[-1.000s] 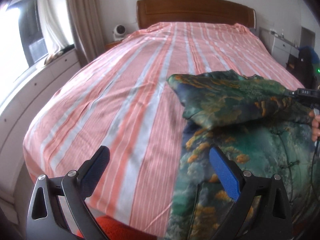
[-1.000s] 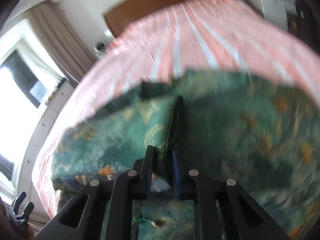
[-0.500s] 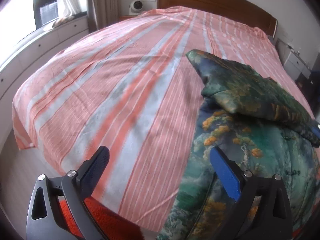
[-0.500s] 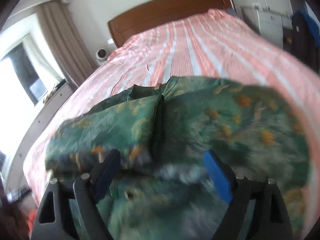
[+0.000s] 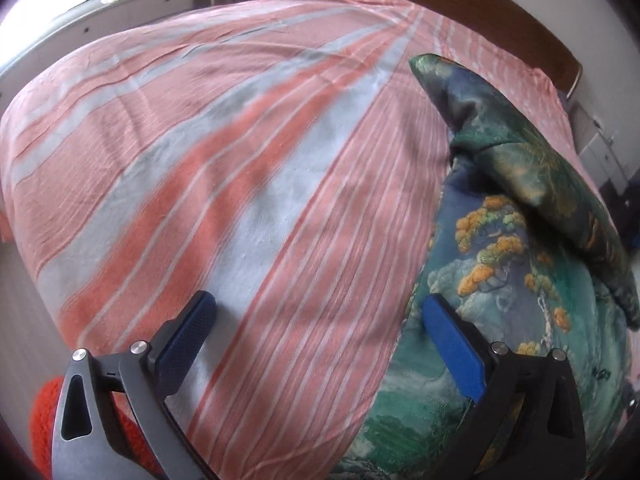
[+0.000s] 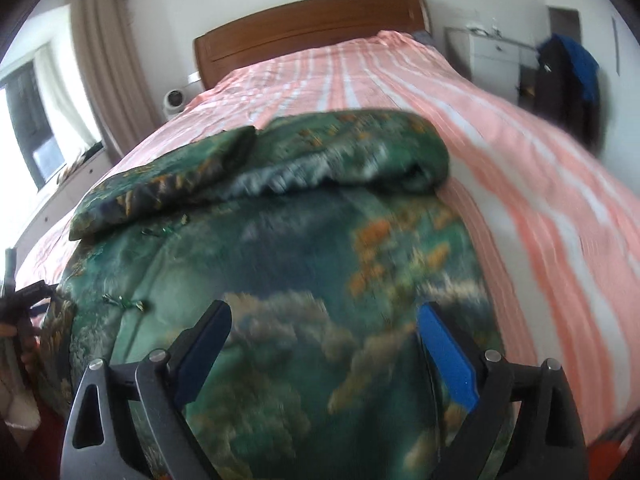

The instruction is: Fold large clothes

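Hovering over the bed (image 5: 248, 168), both grippers empty. Left gripper (image 5: 316, 336) jaws spread wide, nothing between them; its left pad (image 5: 188, 332) sits over the striped pink sheet, its right pad (image 5: 454, 346) right at the left edge of the garment (image 5: 516, 280), can't tell if it touches the cloth. Right gripper (image 6: 324, 354) jaws also spread wide, above the middle of the garment (image 6: 304, 264), no fabric pinched. Garment is a large green one with an orange tree print, lying flat on the sheet at the near end of the bed, closer to the right side. Its far part is folded back over the body: one sleeve-like flap (image 5: 532, 168) lies diagonally across the top, a second bunched fold (image 6: 360, 156) beside it. Right view is motion-blurred, so print detail is unclear. Wooden headboard (image 6: 308, 28) at the far end, curtain (image 6: 108, 68) and window to the left, white cabinet (image 6: 492, 56) to the right. Something red-orange (image 5: 44, 420) under the left gripper, partly hidden.
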Tool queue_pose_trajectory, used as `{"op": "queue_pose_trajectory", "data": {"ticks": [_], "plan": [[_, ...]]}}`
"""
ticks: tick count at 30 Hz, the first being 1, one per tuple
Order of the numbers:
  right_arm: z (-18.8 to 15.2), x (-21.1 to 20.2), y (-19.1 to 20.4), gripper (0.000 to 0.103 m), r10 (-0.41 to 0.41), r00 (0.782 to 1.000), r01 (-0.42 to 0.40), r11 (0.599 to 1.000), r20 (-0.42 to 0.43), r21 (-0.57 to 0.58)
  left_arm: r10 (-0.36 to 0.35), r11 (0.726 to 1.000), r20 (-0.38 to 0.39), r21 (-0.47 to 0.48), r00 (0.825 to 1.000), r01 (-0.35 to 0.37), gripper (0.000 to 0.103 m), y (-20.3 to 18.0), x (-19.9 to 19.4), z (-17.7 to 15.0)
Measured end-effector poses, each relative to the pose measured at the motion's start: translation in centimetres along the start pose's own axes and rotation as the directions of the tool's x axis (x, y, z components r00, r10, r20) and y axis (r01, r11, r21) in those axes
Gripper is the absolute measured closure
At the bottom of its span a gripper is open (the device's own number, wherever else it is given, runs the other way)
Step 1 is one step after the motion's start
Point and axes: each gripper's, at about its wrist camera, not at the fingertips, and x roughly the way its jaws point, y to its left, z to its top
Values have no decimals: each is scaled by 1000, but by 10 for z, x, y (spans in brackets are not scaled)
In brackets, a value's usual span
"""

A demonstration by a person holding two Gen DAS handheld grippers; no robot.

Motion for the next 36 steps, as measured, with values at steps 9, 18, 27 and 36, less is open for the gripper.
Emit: {"op": "queue_pose_trajectory", "data": {"ticks": [9, 18, 27, 36], "plan": [[-12, 7, -2, 2, -10, 1000, 9, 1000, -8, -13, 3, 999, 21, 32, 1000, -3, 0, -5, -1, -4], [-17, 12, 0, 0, -22, 1000, 21, 999, -9, -23, 2, 999, 26, 37, 1000, -3, 0, -4, 0, -5], [-18, 10, 2, 1, -30, 1000, 30, 999, -2, -35, 11, 999, 11, 39, 1000, -12, 1, -2, -16, -1], [-9, -11, -3, 1, -13, 998, 14, 1000, 61, -13, 201, 963, 334, 106, 921, -248, 1, 36, -163, 59]]}}
